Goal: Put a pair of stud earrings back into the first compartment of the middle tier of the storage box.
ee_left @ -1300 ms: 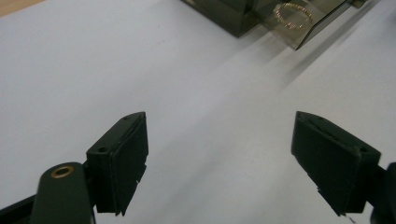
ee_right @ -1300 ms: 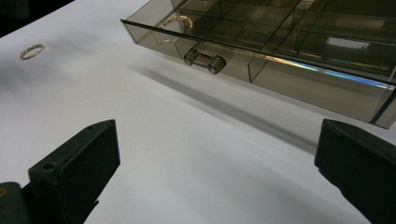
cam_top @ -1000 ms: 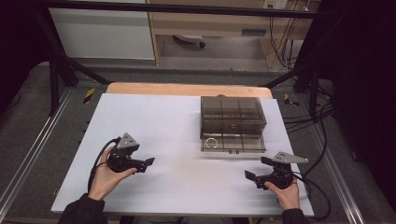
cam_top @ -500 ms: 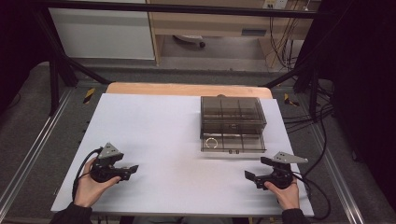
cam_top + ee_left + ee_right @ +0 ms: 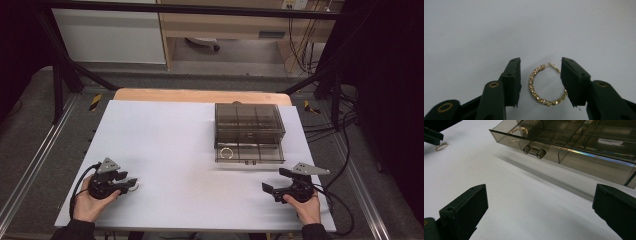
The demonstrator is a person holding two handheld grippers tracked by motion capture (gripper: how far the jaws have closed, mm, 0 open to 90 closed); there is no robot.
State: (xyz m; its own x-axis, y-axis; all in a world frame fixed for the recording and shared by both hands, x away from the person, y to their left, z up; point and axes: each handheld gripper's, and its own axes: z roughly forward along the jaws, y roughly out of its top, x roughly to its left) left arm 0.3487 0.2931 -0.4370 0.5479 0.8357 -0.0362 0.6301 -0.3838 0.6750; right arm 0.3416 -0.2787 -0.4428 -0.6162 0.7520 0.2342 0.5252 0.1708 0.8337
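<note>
A gold hoop earring (image 5: 545, 85) lies flat on the white table (image 5: 190, 150), near its left front edge, between the jaws of the left gripper (image 5: 540, 82). Those jaws have just been closing around it; the right pad seems to meet the hoop, the left stands just apart. Since a second ago this hand has shifted left and nearer. The right gripper (image 5: 274, 186) rests at right front, jaws spread, before the smoky plastic drawer box (image 5: 248, 131). No writing is legible.

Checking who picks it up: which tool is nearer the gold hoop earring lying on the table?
Left. The left tool straddles the hoop earring, jaws just closing in, not yet gripping. The right tool sits across the table, near the drawer box.
</note>
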